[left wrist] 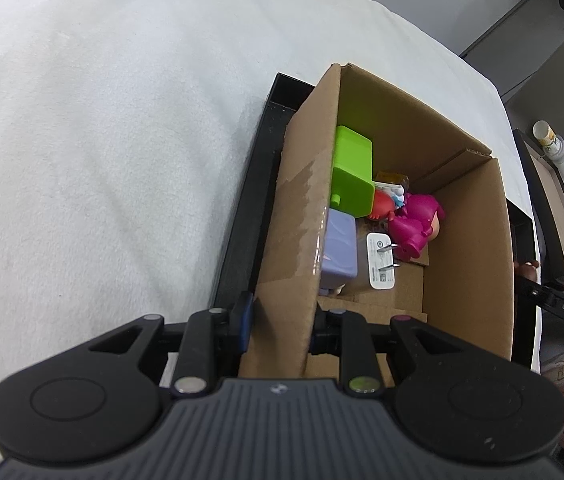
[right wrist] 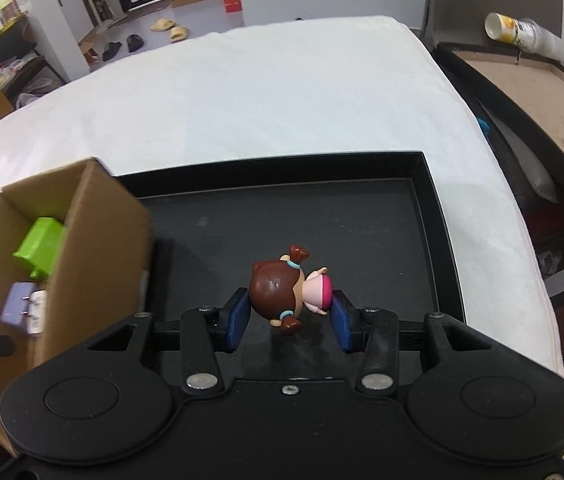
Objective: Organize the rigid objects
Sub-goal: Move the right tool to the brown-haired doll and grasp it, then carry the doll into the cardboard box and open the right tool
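Tongs check: our right tongs clamp the doll, left tongs pinch the box wall. We lift clear, then lower it inside gently.

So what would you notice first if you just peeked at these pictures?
Probably the little doll with brown pigtails, pinched between the right gripper over the black tray. Next, the cardboard box full of bright toys, like a green block and a pink figure, with the left gripper clamped on its wall.
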A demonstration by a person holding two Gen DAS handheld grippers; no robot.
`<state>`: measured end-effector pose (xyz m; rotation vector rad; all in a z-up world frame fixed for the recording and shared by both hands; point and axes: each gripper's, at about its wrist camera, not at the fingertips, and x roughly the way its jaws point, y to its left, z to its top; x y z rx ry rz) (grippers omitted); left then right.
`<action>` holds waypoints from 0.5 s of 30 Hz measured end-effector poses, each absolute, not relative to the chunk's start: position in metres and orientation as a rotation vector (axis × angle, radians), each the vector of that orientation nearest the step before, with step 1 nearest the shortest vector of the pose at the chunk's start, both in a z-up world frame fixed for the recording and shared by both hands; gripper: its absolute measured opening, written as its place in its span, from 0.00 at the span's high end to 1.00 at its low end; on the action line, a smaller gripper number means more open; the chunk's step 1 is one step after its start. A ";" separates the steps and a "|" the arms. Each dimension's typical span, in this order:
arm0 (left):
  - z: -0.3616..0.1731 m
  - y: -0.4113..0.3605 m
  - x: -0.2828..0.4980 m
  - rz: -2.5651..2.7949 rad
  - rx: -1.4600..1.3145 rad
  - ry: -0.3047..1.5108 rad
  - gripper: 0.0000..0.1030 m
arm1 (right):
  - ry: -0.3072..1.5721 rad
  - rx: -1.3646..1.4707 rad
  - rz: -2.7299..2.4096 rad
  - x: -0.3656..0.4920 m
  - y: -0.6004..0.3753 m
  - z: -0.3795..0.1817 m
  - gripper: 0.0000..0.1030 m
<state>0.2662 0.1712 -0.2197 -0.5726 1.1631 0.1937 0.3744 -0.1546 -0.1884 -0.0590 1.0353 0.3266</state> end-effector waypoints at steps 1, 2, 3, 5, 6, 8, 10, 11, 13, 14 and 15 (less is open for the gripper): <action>-0.220 0.172 0.266 0.195 -0.576 1.163 0.77 | 1.031 -0.060 0.333 0.374 -0.153 -0.185 0.59; -0.220 0.172 0.266 0.197 -0.580 1.162 0.77 | 1.027 -0.061 0.339 0.372 -0.152 -0.181 0.59; -0.220 0.173 0.266 0.198 -0.584 1.162 0.77 | 1.023 -0.064 0.344 0.370 -0.150 -0.177 0.59; -0.220 0.173 0.266 0.199 -0.586 1.158 0.77 | 1.015 -0.068 0.355 0.367 -0.146 -0.170 0.59; -0.220 0.174 0.265 0.201 -0.588 1.156 0.77 | 1.011 -0.070 0.360 0.367 -0.145 -0.166 0.59; -0.220 0.174 0.265 0.202 -0.592 1.153 0.77 | 1.003 -0.076 0.370 0.363 -0.141 -0.159 0.59; -0.220 0.174 0.264 0.203 -0.594 1.150 0.77 | 0.996 -0.084 0.380 0.360 -0.138 -0.153 0.59; -0.220 0.174 0.264 0.202 -0.592 1.149 0.77 | 0.992 -0.087 0.386 0.358 -0.137 -0.150 0.59; -0.220 0.174 0.263 0.202 -0.592 1.148 0.76 | 0.986 -0.092 0.393 0.353 -0.132 -0.143 0.59; -0.220 0.174 0.263 0.202 -0.593 1.148 0.76 | 0.983 -0.095 0.398 0.350 -0.129 -0.140 0.59; -0.219 0.175 0.263 0.203 -0.595 1.148 0.76 | 0.979 -0.099 0.403 0.349 -0.127 -0.137 0.59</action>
